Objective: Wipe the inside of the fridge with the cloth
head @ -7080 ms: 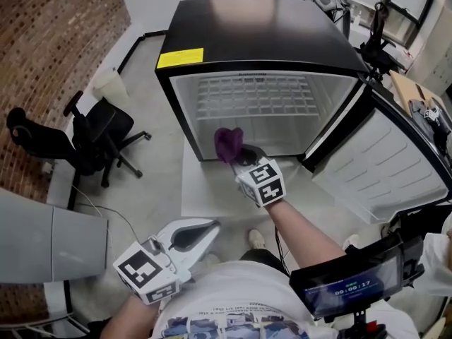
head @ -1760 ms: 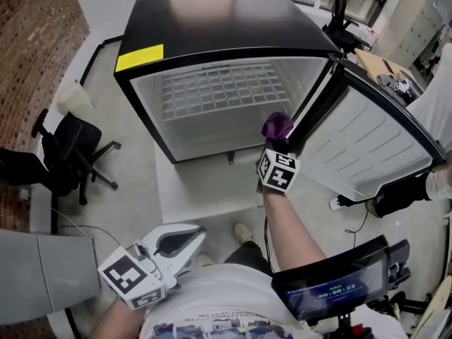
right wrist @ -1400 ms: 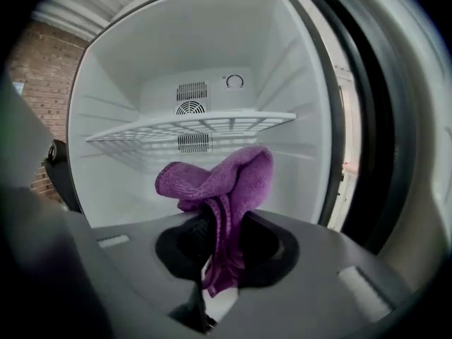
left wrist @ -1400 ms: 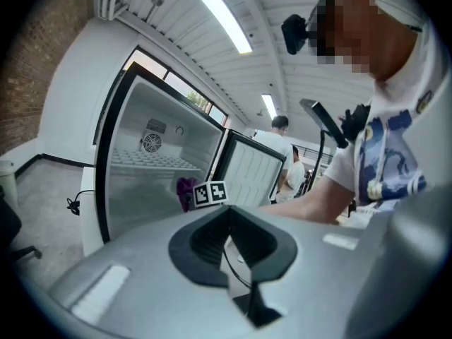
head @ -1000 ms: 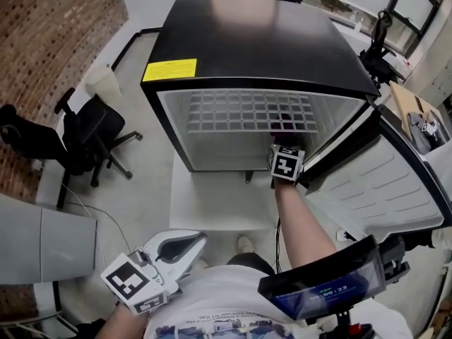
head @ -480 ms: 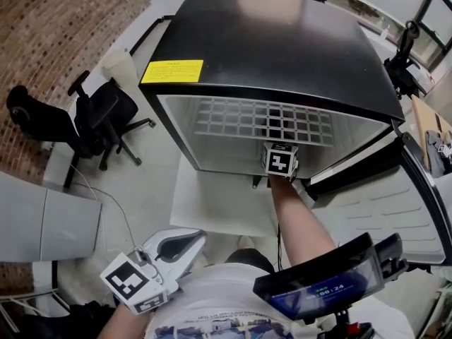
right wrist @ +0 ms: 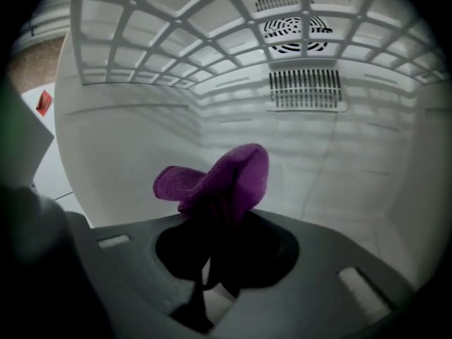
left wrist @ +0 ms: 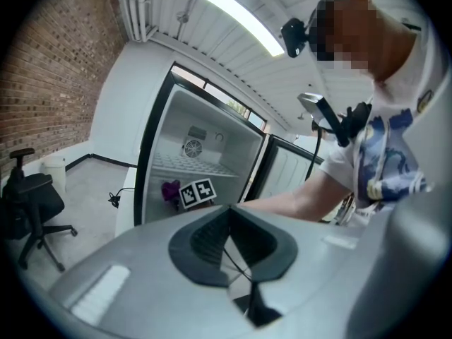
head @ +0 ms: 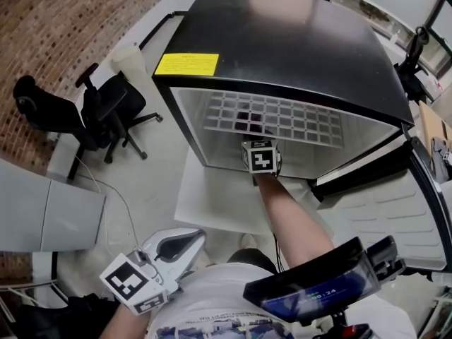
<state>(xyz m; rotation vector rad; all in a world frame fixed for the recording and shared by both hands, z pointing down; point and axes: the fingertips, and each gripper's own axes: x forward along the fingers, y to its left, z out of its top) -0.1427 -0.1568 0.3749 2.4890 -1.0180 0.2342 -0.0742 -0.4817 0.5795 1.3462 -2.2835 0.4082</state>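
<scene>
A black fridge (head: 282, 41) stands open, with its door (head: 381, 210) swung out to the right. My right gripper (head: 256, 141) reaches into the white inside, under the wire shelf (head: 282, 119), and is shut on a purple cloth (head: 247, 122). In the right gripper view the cloth (right wrist: 219, 179) bunches out of the jaws of that gripper (right wrist: 215, 214), close to the white back wall (right wrist: 339, 161). My left gripper (head: 200, 237) hangs low by the person's body, shut and empty. Its own view shows the left gripper (left wrist: 229, 217) aimed at the fridge (left wrist: 191, 154), with the cloth (left wrist: 170, 190) inside.
A black office chair (head: 92, 111) stands left of the fridge beside a brick wall (head: 63, 27). A white mat (head: 212, 196) lies on the floor in front of the fridge. A fan vent (right wrist: 296, 27) and a slotted grille (right wrist: 305, 89) sit high on the back wall.
My right gripper has gone deeper into the fridge and slid left under the wire shelf with the cloth. The left gripper has stayed low and still.
</scene>
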